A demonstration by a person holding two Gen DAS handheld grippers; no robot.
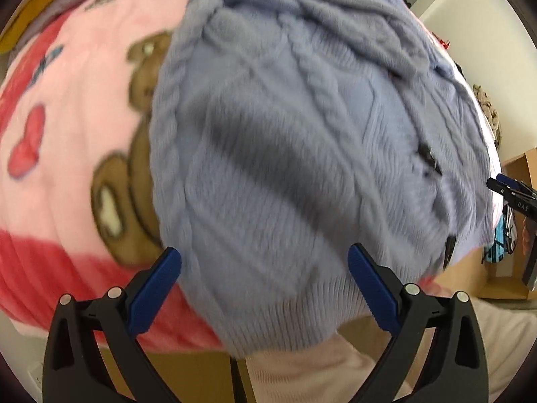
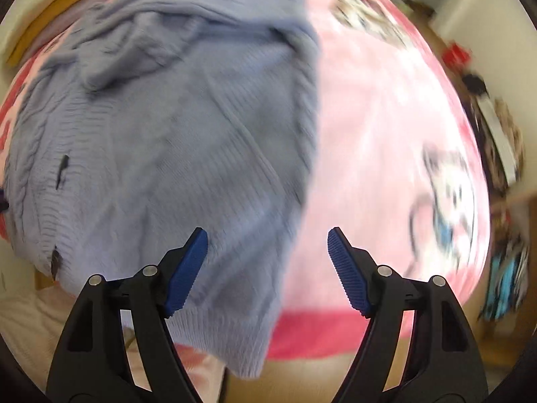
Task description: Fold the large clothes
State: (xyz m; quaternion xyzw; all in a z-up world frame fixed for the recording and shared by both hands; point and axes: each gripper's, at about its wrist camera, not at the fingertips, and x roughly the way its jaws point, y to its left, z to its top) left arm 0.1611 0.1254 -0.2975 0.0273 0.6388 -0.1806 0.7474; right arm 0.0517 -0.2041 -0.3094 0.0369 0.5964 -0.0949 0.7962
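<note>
Over blanket (image 1: 67,154), left view: sweater (image 1: 285,154) folded narrow, hem hanging off the near edge; left gripper (image 1: 265,288) wide open, empty. Right view: sweater (image 2: 161,154) on the blanket's (image 2: 376,134) left part, upper end rumpled; right gripper (image 2: 266,268) agape, empty. Further folds judged outstanding.

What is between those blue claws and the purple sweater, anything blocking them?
Nothing visible. Both the left gripper and right gripper are open just above the sweater, which lies uncovered on the pink blanket.
</note>
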